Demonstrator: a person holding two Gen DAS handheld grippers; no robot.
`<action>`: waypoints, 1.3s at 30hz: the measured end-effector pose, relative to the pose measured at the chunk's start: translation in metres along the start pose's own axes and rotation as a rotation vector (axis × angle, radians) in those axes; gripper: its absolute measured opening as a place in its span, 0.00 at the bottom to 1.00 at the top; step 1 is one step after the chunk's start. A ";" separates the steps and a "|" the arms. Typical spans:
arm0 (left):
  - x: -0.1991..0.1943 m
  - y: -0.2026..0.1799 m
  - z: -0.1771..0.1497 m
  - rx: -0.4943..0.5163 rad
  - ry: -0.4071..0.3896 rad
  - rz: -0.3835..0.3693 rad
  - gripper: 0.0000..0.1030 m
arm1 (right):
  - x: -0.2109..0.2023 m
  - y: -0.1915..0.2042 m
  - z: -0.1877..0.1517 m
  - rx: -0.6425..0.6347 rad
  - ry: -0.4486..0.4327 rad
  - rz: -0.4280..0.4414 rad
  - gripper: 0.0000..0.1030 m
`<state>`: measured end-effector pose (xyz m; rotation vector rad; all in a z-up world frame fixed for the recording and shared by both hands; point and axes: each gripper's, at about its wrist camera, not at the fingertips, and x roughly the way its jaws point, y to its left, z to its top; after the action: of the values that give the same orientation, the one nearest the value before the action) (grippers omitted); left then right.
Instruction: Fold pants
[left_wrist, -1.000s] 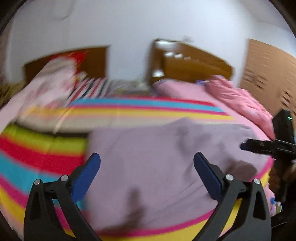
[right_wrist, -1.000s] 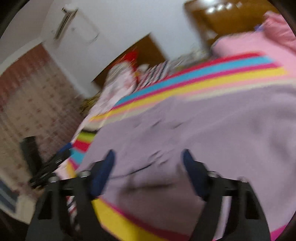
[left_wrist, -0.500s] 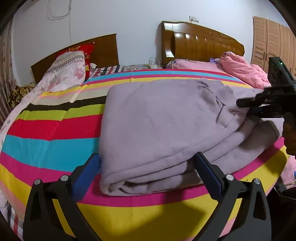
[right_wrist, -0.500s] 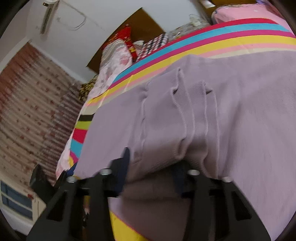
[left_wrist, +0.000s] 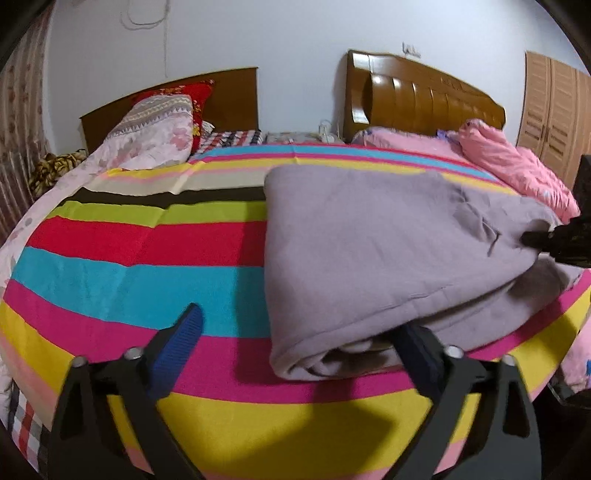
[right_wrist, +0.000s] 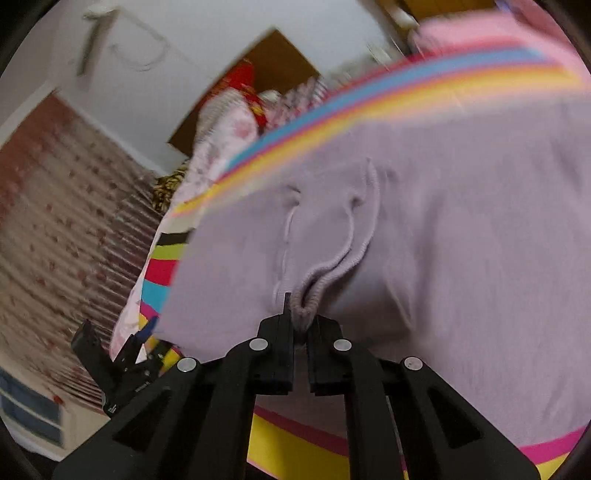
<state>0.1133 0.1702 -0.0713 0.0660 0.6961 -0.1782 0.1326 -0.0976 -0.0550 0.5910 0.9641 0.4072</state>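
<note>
The right gripper (right_wrist: 300, 317) jaws clamp the pants (left_wrist: 369, 240) waistband thinly; it may slip free while the left gripper (left_wrist: 295, 339) jaws gape.

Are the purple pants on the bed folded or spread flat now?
Folded. The purple pants lie in stacked layers; doubled edges show at the near end, on the striped bedcover.

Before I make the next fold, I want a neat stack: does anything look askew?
Yes. The lilac pants lie unevenly: lower layers poke out at the near edge, and the right gripper bunches the ribbed waistband in its shut jaws.
</note>
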 end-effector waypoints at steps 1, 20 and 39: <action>0.002 -0.001 -0.001 0.004 0.014 -0.019 0.78 | 0.002 0.000 0.001 -0.004 -0.007 0.002 0.08; -0.048 0.001 0.046 -0.068 -0.130 -0.191 0.98 | -0.044 -0.005 0.026 -0.103 -0.097 -0.070 0.77; 0.056 -0.028 0.043 -0.010 0.194 -0.050 0.99 | -0.001 -0.015 0.028 -0.115 0.159 0.075 0.58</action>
<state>0.1776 0.1294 -0.0744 0.0564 0.8927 -0.2178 0.1570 -0.1173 -0.0518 0.4965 1.0650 0.5801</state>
